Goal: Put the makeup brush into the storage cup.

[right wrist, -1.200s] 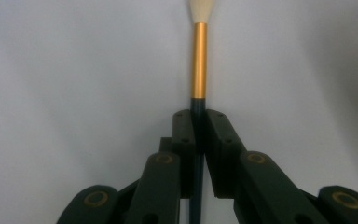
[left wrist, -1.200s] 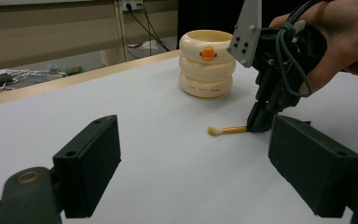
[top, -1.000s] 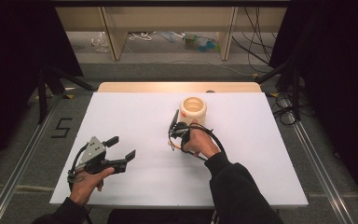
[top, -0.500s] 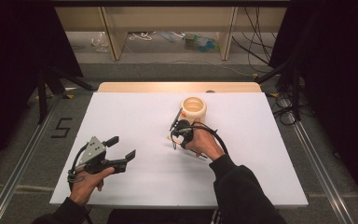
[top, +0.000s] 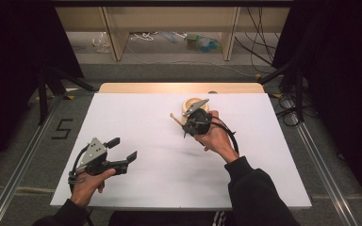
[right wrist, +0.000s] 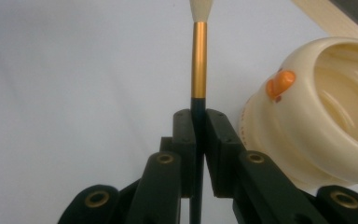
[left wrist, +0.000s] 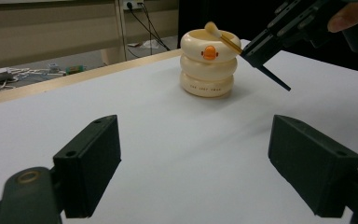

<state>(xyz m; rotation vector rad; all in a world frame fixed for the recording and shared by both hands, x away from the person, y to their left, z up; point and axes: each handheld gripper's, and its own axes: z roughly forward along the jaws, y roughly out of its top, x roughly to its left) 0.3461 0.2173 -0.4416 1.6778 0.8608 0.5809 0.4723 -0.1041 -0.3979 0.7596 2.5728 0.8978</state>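
A cream holder (top: 192,102) made of stacked rings with an orange beak (left wrist: 209,52) stands at the table's far middle. My right gripper (top: 188,124) hangs above the table just in front of it, shut on the dark handle of a brush (right wrist: 198,60). The brush has a gold ferrule and a pale tuft (left wrist: 210,28). The tuft points up and away, close to the holder's (right wrist: 317,116) rim and to one side of it. My left gripper (top: 124,148) rests low at the front left, open, with nothing between its fingers (left wrist: 91,163).
The white table top (top: 136,117) has a wooden strip (top: 179,87) along its far edge. Beyond it stand shelf legs with cables and clutter on the floor. Dark stands flank both sides of the table.
My right hand has lifted and turned with the brush, and now covers part of the holder from above. The left gripper has stayed where it was.
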